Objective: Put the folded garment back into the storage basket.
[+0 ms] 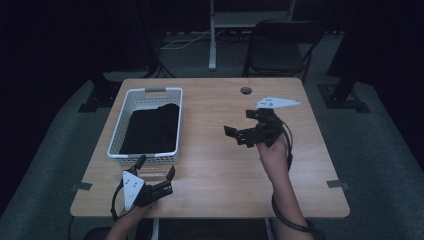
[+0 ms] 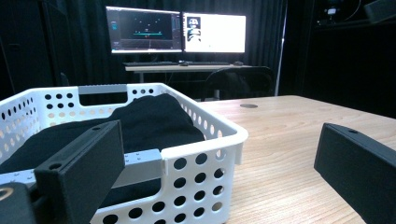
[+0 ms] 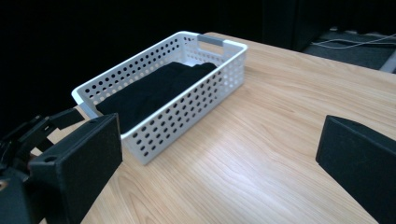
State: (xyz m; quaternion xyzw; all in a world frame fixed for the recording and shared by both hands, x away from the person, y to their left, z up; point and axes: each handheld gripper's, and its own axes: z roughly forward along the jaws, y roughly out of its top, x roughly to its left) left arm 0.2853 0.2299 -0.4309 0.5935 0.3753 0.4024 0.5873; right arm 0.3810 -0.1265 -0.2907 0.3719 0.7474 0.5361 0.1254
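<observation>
One white plastic basket (image 1: 121, 131) sits at the nine o'clock side of the table (image 1: 215, 165), a long rectangular tub with rounded corners and walls punched through with rows of round holes. Two grey handle bars, one on each short end. Inside it, one black cloth (image 1: 152, 129), soft and matte, lying in low folds and humped up toward the twelve o'clock end of the basket. The table is pale wood grain, smooth, with one round cable hole (image 1: 245, 90) near the twelve o'clock edge.

Down at seven o'clock, the left gripper (image 1: 157, 167) hovers just beside the basket's near short wall, its two blocky black jaws spread wide and gripping nothing. In the left gripper view the basket's rim and handle bar sit right behind its near jaw.

Over at three o'clock of the basket and well apart from it, the right gripper (image 1: 239, 131) is held above the bare tabletop, pointing toward nine o'clock. Its two jaws are also parted wide with nothing between them. A grey three-cornered plate tops each gripper, two in all.
</observation>
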